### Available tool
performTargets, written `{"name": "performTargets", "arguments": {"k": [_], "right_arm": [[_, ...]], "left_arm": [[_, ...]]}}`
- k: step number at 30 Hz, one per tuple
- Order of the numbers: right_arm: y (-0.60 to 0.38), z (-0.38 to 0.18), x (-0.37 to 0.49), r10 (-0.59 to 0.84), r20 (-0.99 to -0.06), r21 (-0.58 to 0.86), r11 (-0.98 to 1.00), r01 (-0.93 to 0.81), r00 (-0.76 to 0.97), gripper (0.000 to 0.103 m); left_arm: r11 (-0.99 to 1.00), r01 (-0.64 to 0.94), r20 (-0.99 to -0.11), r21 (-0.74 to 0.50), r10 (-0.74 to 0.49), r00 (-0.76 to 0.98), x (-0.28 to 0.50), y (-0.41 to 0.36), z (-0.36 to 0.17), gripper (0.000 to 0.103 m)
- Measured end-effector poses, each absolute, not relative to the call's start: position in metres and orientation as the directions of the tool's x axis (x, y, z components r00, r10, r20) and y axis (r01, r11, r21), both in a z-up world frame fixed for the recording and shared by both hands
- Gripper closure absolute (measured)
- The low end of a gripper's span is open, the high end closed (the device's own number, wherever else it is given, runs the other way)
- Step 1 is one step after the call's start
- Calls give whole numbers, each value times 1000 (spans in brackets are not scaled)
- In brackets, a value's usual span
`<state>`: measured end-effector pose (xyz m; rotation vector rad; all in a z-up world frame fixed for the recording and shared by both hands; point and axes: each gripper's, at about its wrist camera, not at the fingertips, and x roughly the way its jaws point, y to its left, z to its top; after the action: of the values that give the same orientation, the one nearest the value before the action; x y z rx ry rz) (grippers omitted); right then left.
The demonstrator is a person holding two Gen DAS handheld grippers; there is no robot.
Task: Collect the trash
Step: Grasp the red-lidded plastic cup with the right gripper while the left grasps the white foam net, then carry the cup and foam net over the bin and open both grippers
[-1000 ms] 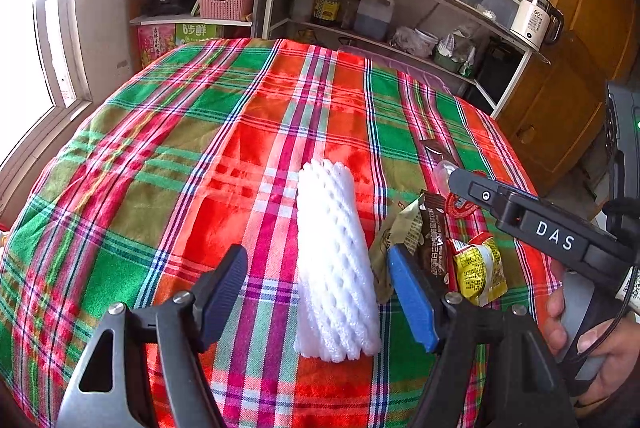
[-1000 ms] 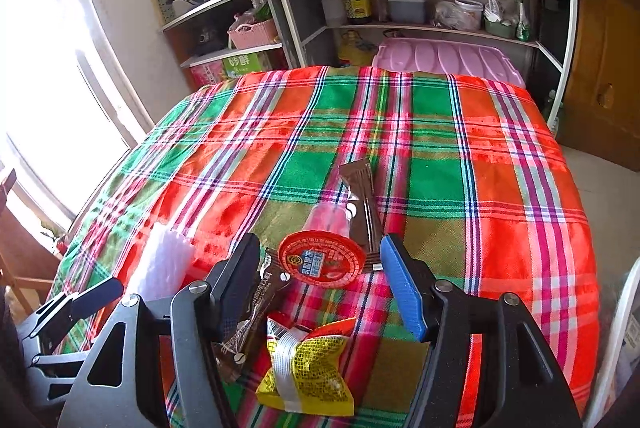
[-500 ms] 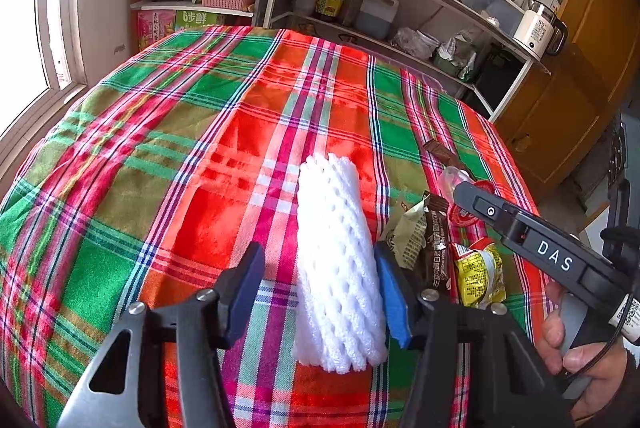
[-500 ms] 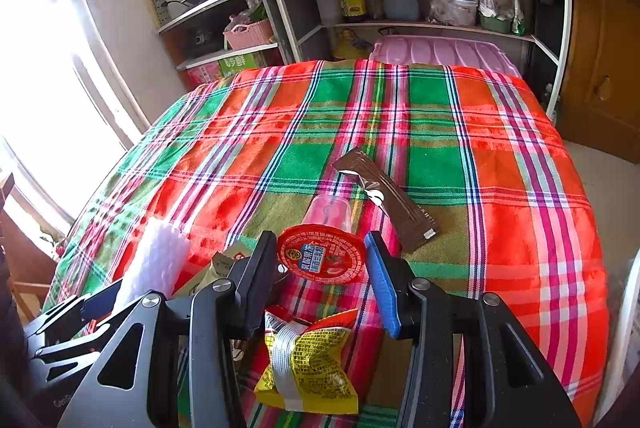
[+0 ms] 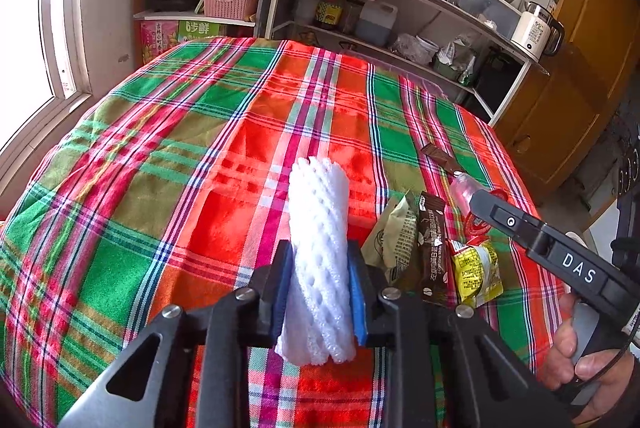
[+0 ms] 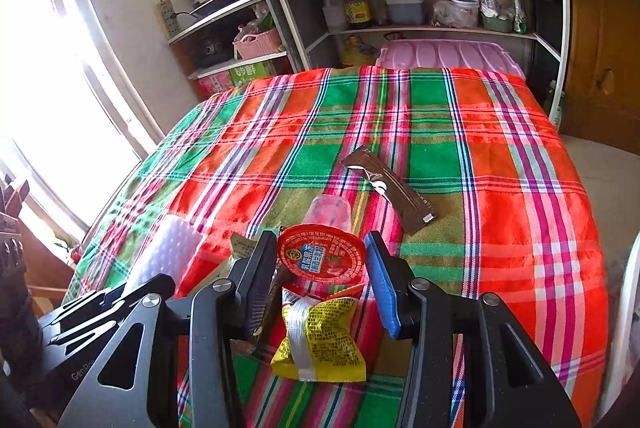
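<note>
From your left wrist camera, your left hand-held gripper (image 5: 318,290) has just been closing and now has both pads pressed against the sides of the white foam net sleeve (image 5: 318,228), which lies lengthwise on the plaid tablecloth (image 5: 160,167) covering the worktop. The sleeve's near end sits between the jaws and its far end points away across the cloth. Just to its right lies a small heap of litter: an olive-green wrapper (image 5: 394,236), a dark brown sachet (image 5: 434,244) and a yellow snack packet (image 5: 476,268). Farther back a brown wrapper strip (image 5: 438,155) lies on its own. Your right hand-held gripper (image 5: 486,201) reaches in from the right edge, with your hand (image 5: 576,360) around its grip.

From your right wrist camera, your right hand-held gripper (image 6: 320,268) has just been narrowing and its jaws now bracket the red foil lid of a clear jelly cup (image 6: 322,254) lying on its side. The left finger touches the lid's rim; the blue pad (image 6: 384,284) on the right stands just off it, so I cannot tell whether you are gripping it. The yellow snack packet (image 6: 320,336) lies directly under the jaws, nearer the camera. The brown wrapper strip (image 6: 390,187) lies beyond the cup, apart from it. At left, the foam net sleeve (image 6: 168,252) shows behind your left hand-held gripper.
</note>
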<state>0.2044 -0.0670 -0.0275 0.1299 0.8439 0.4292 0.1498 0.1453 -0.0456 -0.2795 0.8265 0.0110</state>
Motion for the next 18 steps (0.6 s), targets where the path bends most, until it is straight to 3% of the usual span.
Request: {"name": "performTargets", "arguments": {"k": [18], "right_arm": [[-116, 4, 157, 443, -620, 324, 896, -303, 647, 57]], "left_arm": [[972, -14, -661, -236, -150, 736, 120, 104, -1, 76]]}}
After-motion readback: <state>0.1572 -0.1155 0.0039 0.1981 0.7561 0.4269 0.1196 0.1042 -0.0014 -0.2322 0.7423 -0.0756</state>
